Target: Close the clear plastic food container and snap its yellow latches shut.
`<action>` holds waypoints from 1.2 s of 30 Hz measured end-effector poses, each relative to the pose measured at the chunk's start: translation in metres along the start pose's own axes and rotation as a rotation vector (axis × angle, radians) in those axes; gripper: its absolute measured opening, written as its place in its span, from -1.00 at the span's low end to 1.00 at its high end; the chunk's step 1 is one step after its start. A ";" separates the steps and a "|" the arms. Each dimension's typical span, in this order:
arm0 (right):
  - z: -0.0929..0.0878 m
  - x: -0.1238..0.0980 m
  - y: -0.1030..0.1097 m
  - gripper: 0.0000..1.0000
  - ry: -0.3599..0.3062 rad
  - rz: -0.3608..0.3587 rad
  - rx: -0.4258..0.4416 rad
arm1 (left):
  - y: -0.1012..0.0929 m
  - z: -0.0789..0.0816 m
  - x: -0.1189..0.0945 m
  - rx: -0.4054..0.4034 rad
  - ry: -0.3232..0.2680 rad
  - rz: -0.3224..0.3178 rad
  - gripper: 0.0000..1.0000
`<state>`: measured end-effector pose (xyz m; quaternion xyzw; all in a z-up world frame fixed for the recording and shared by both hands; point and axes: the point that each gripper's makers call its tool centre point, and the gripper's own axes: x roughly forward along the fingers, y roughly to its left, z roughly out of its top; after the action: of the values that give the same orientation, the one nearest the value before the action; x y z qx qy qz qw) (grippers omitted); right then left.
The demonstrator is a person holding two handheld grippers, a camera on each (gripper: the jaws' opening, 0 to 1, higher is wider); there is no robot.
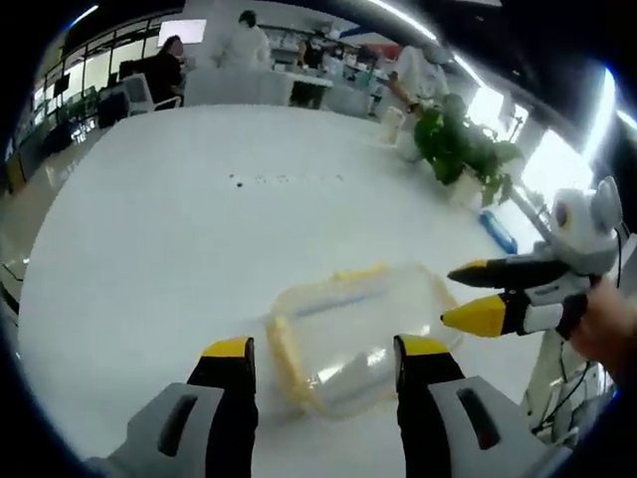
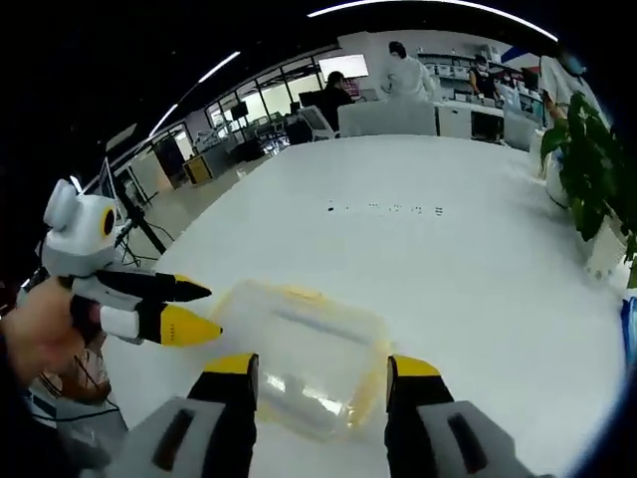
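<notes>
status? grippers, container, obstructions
Left gripper open, right gripper open, both empty. Clear container on white table, lid on, between them. Potted plant well clear.

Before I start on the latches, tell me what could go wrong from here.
1. The clear container lies free on the smooth white table; neither the left gripper nor the right gripper clamps it, so a push on one yellow latch could slide it.
2. It sits near the table's edge and might go over.
3. Both grippers converge on it and could collide.
</notes>
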<state>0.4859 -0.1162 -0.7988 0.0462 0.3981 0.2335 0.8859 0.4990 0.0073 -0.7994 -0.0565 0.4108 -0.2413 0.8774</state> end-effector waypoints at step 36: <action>-0.019 0.018 0.003 -0.16 -0.002 0.031 0.160 | -0.005 -0.026 0.021 -0.145 0.034 -0.075 -0.16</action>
<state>0.4815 -0.1069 -0.8233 0.1235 0.4138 0.2147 0.8760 0.4895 -0.0046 -0.8299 -0.1311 0.4395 -0.2444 0.8543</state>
